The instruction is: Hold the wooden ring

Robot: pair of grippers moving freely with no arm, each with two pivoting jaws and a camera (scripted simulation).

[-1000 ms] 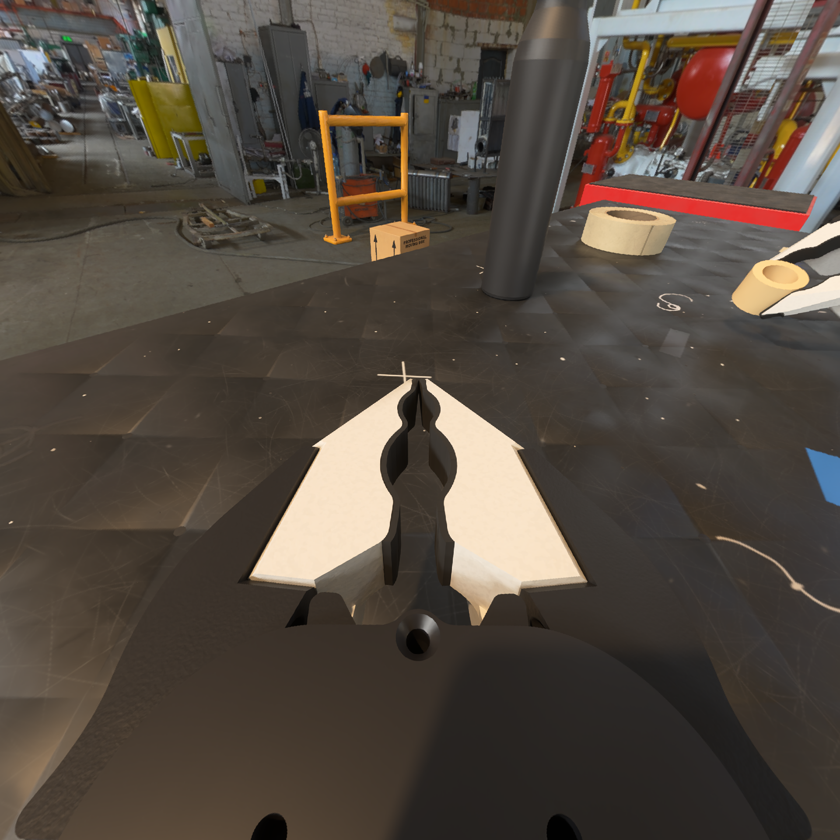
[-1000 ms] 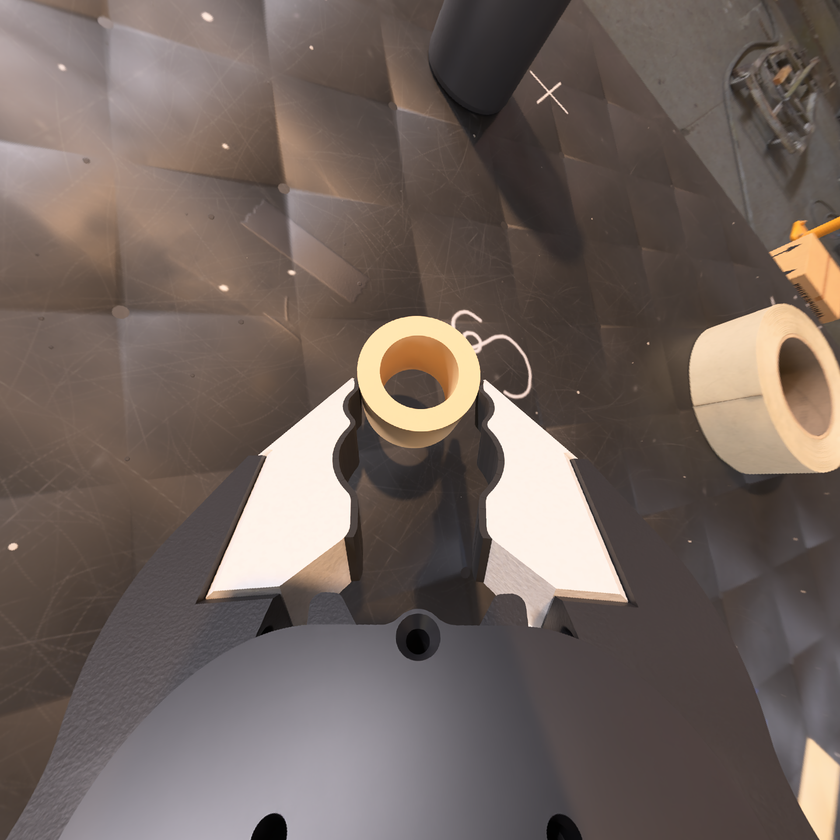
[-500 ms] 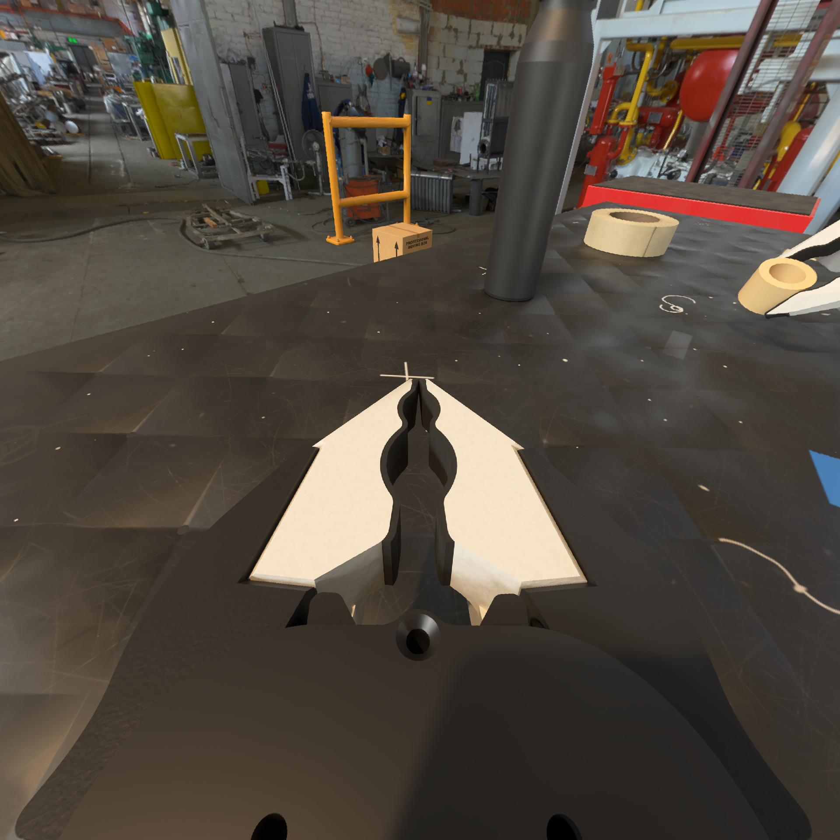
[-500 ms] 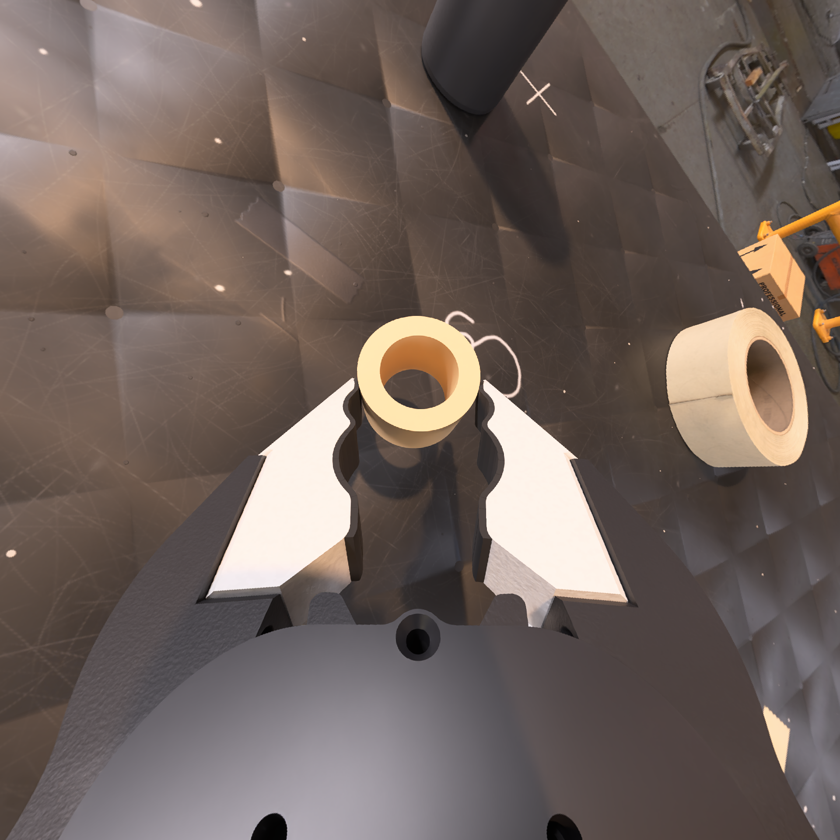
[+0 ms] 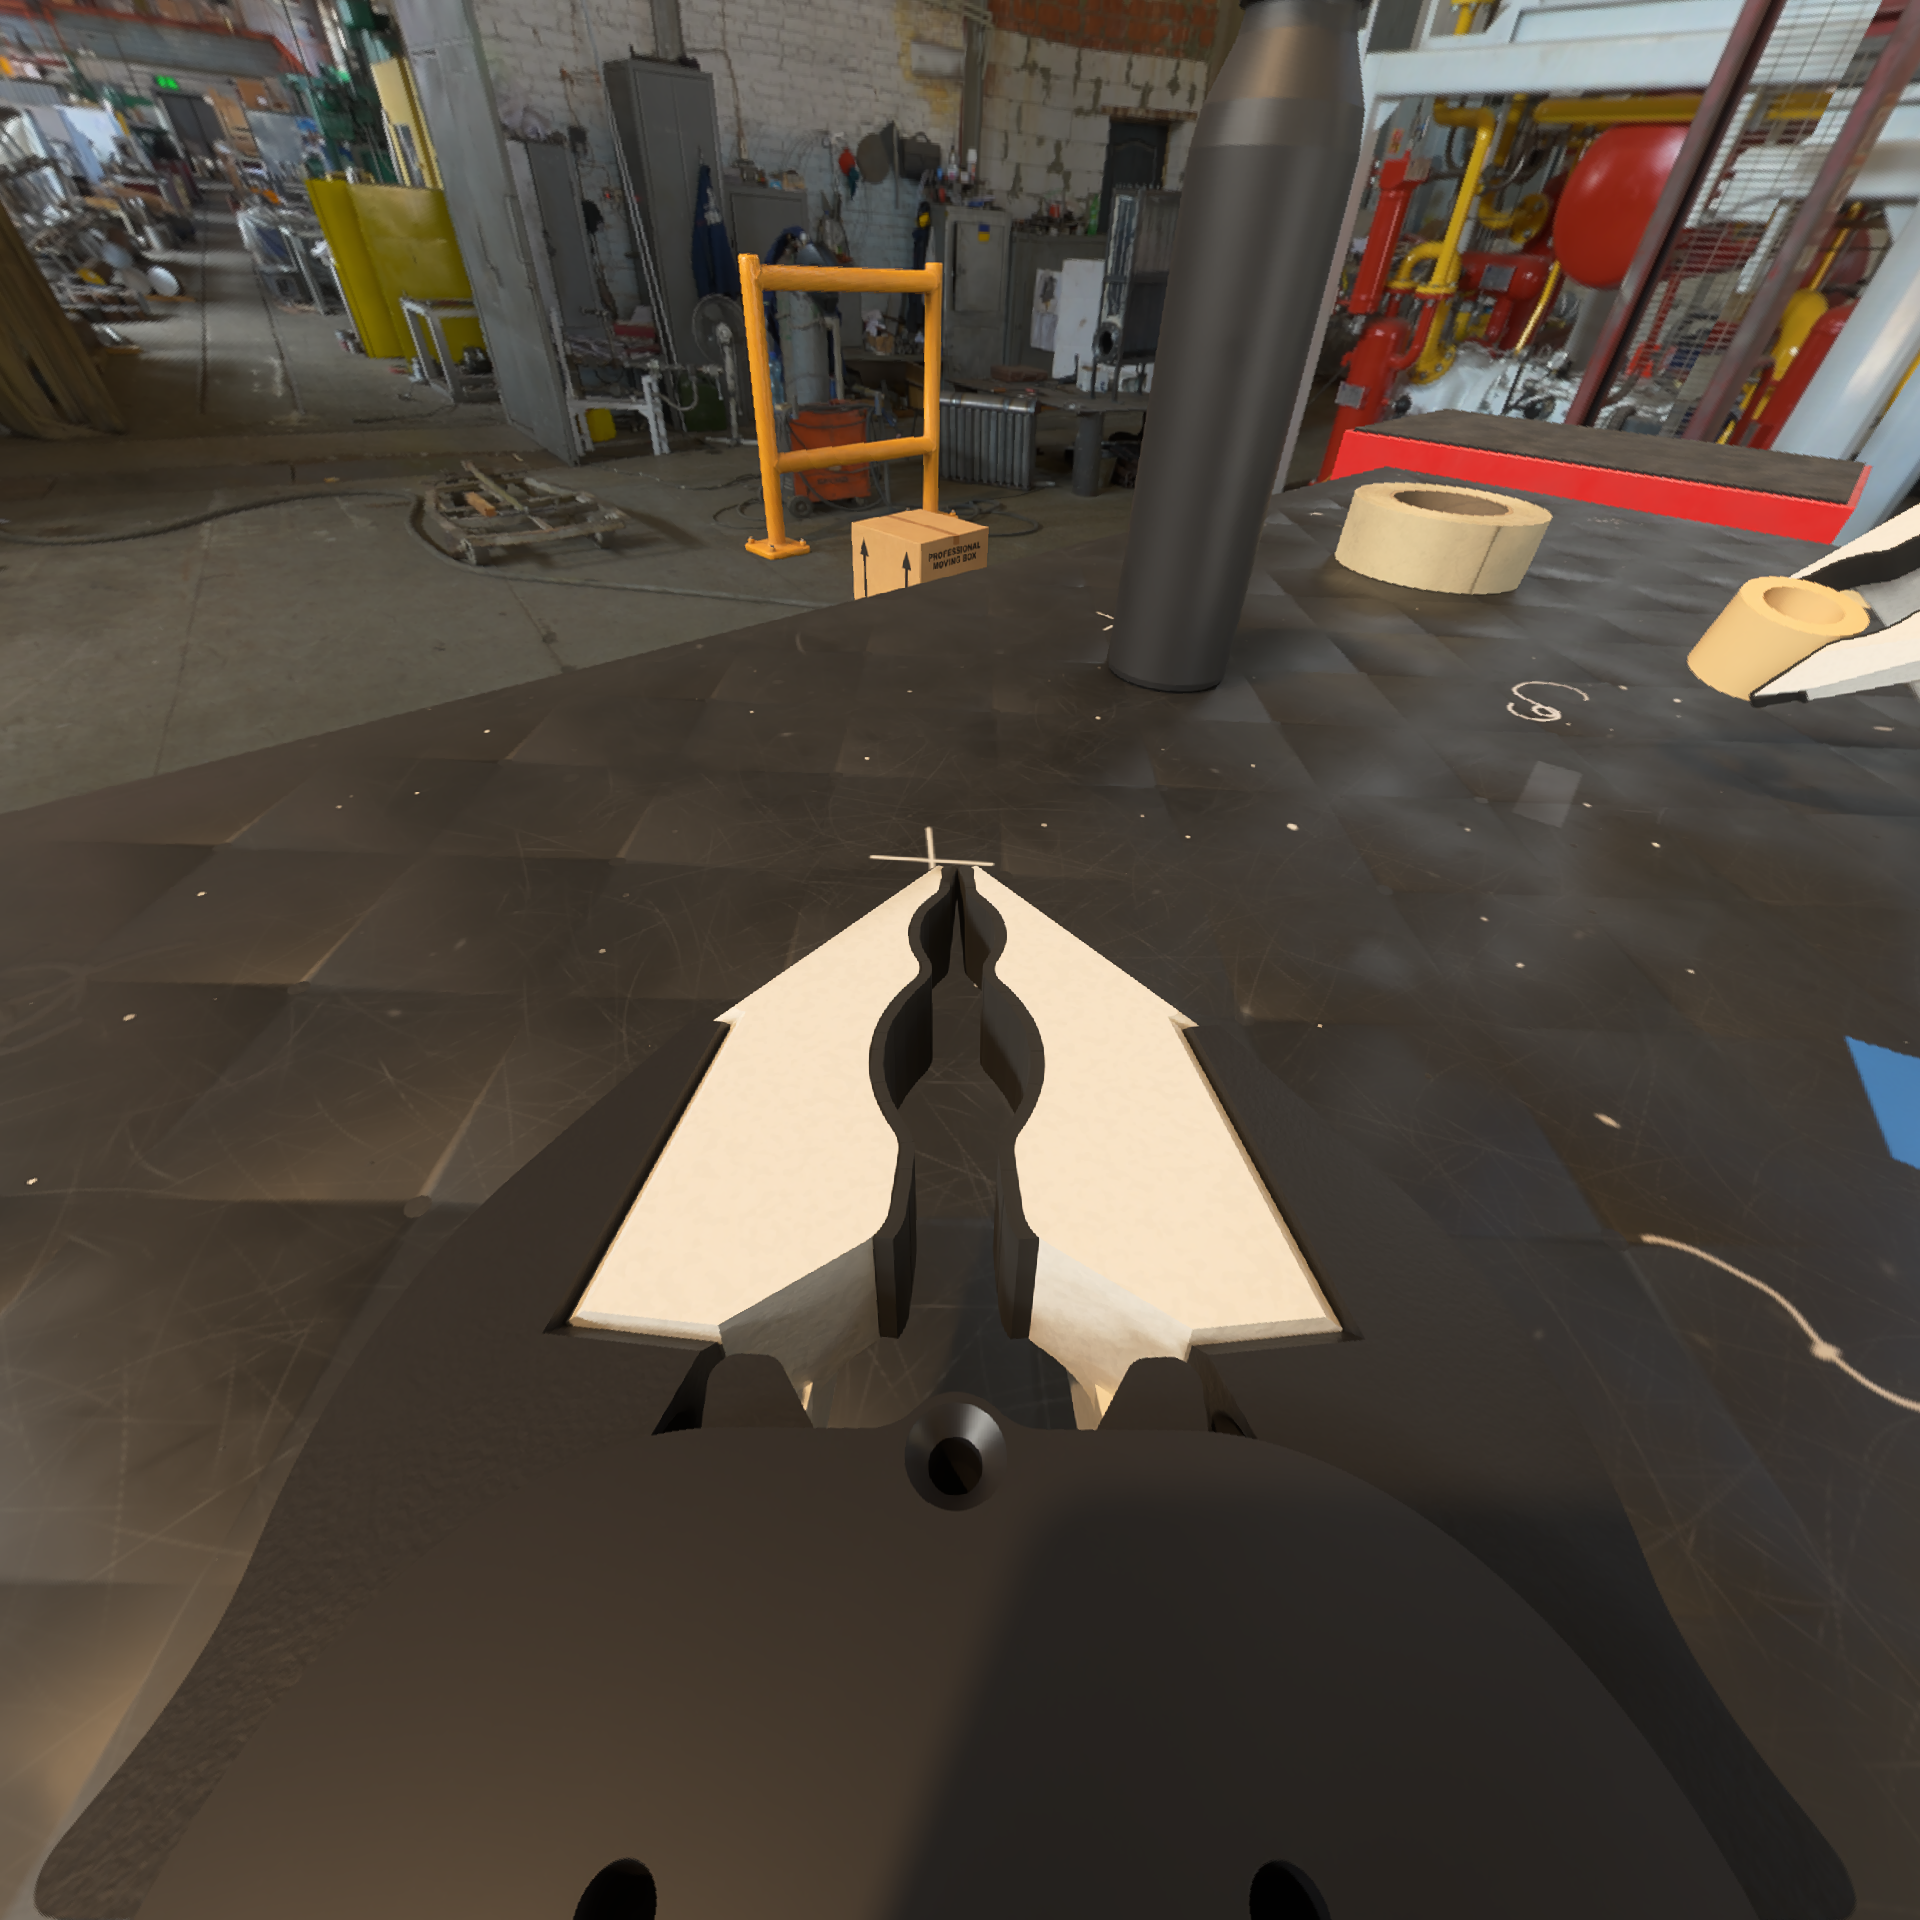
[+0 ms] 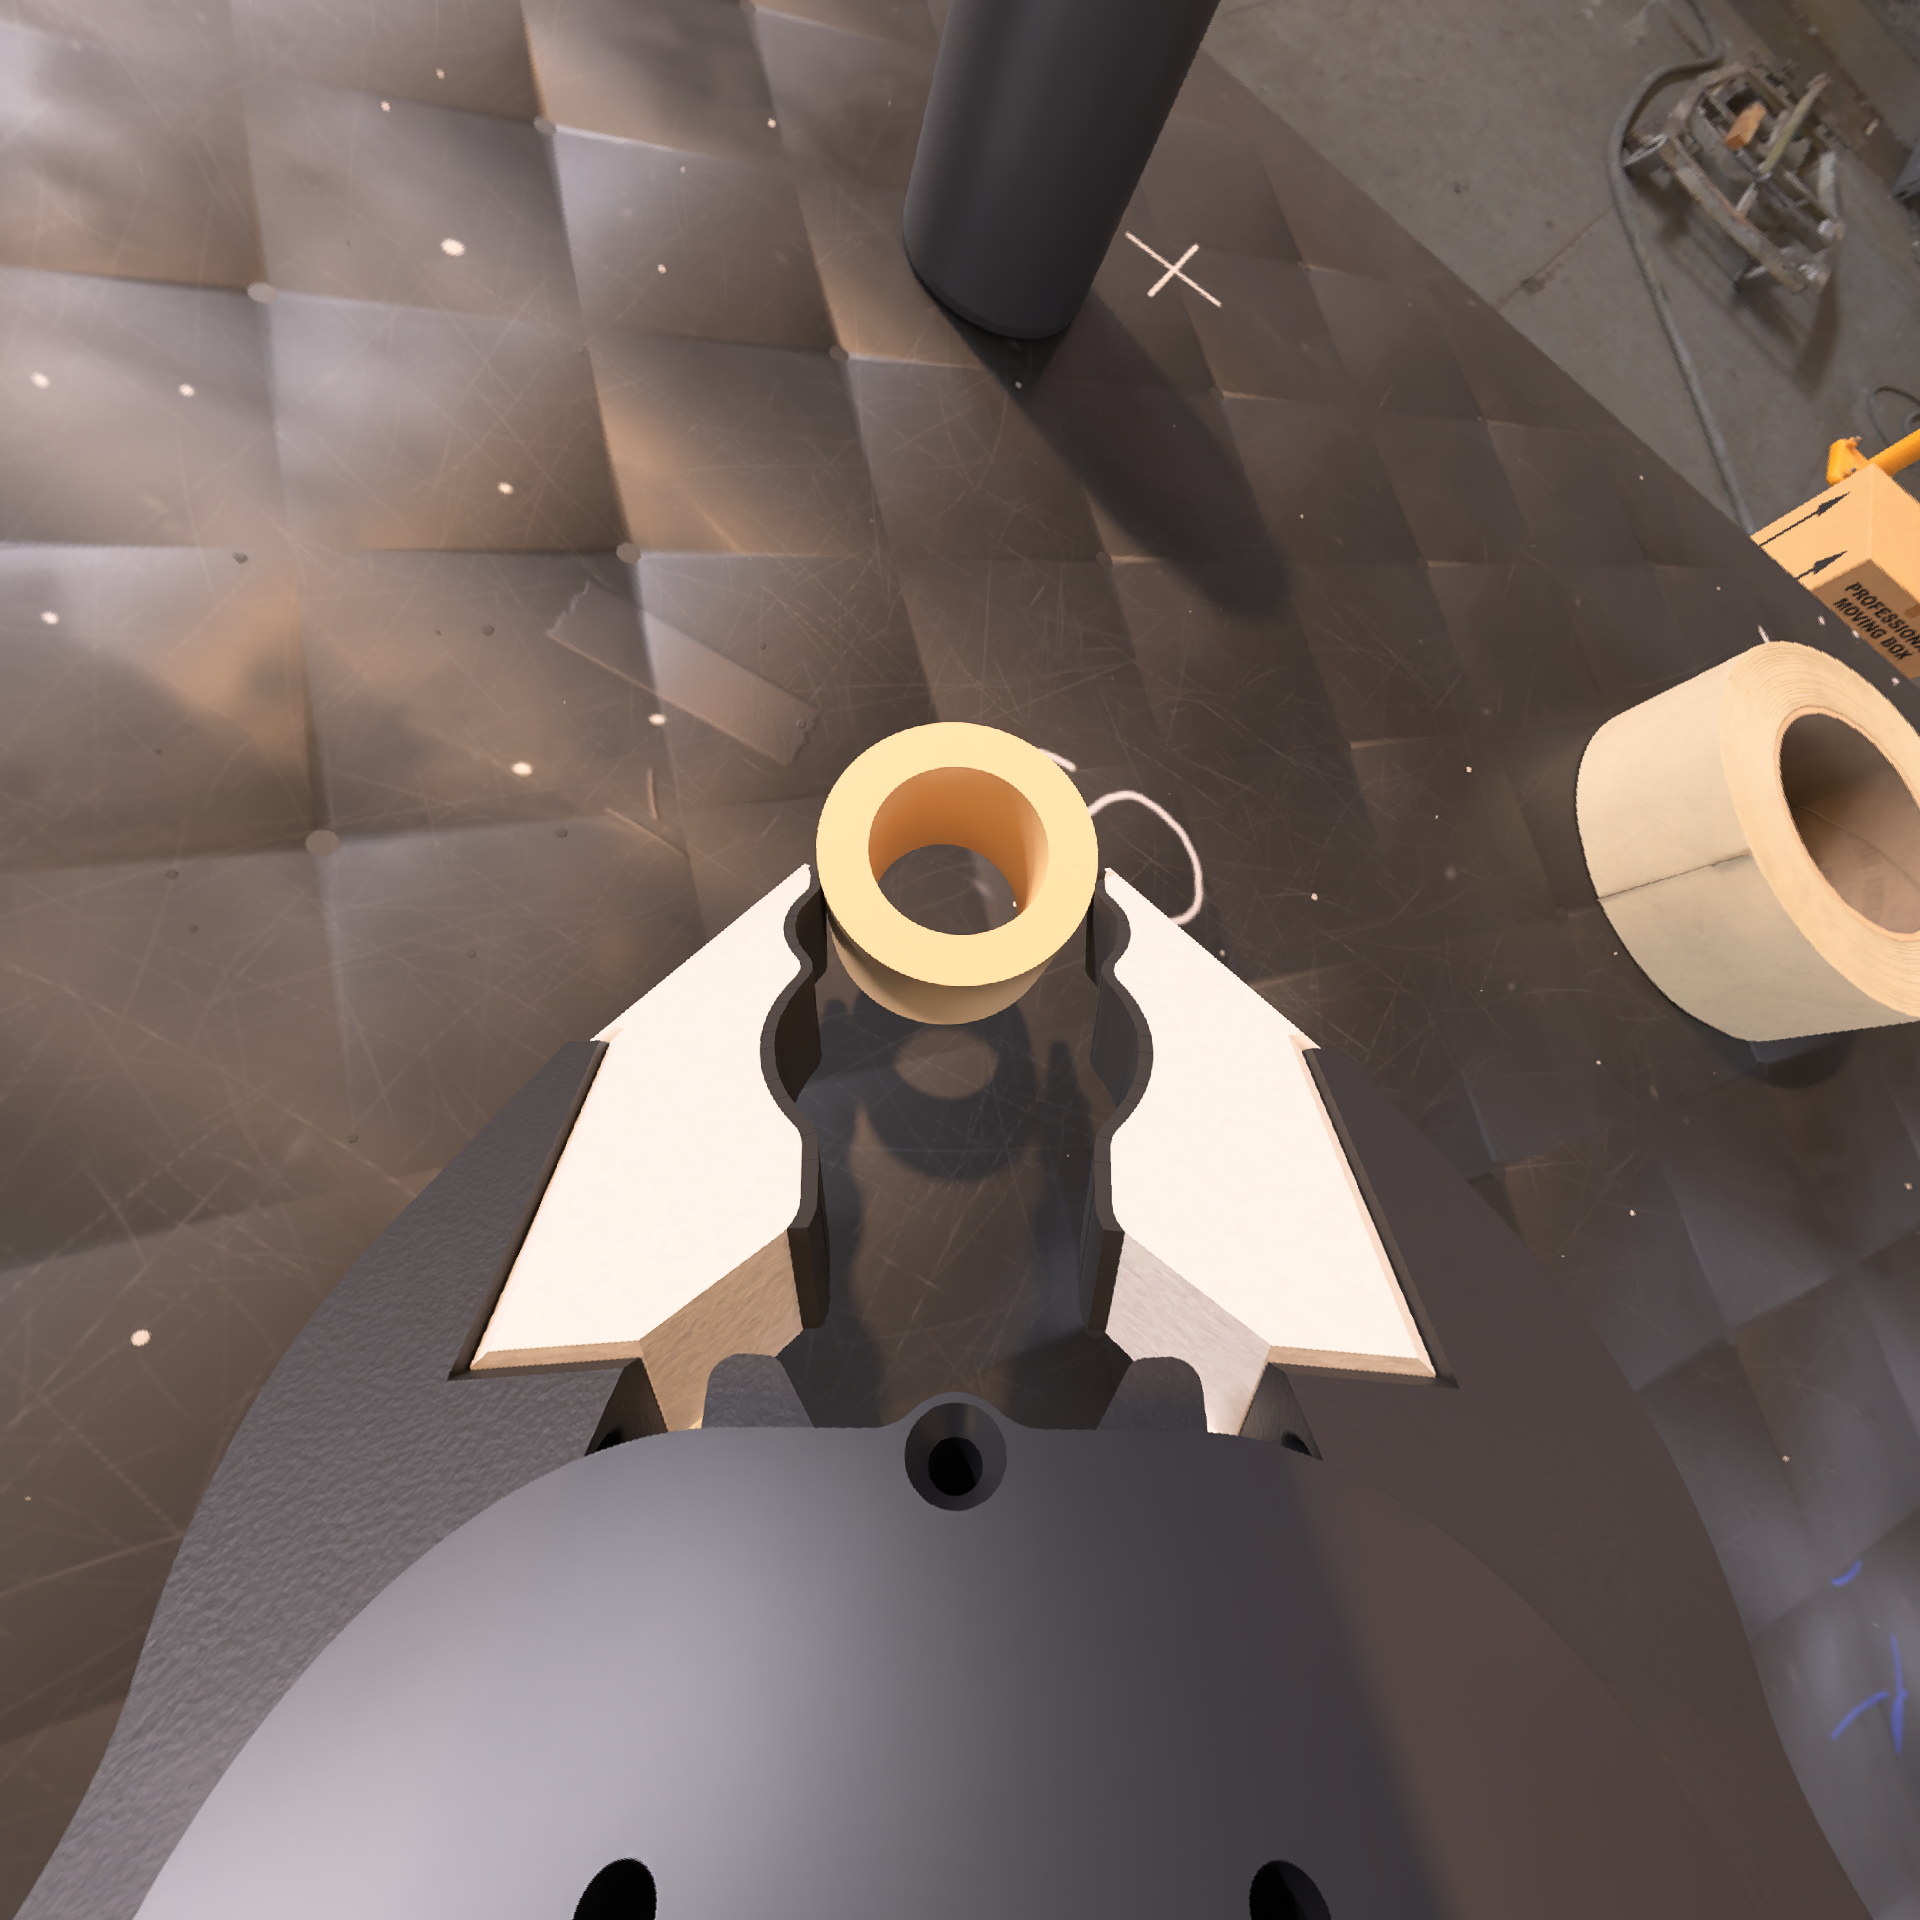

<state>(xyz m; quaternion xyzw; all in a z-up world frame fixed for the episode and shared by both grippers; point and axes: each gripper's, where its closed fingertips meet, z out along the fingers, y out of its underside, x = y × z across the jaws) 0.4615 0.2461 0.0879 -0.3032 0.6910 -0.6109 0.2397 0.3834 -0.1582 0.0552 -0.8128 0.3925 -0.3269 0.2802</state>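
Observation:
The wooden ring is a short, pale, thick-walled tube. My right gripper is shut on it at the fingertips and holds it above the dark table, with the ring's shadow on the table below. The ring also shows at the right edge of the left wrist view, between the right gripper's white fingers. My left gripper is shut and empty, low over the table.
A tall dark grey cylinder stands on the table; it also shows beyond the ring in the right wrist view. A roll of beige tape lies to the ring's right. The table edge runs behind them.
My right gripper has lifted a little with the ring still in it, and its view has shifted over the table. The left gripper has barely moved.

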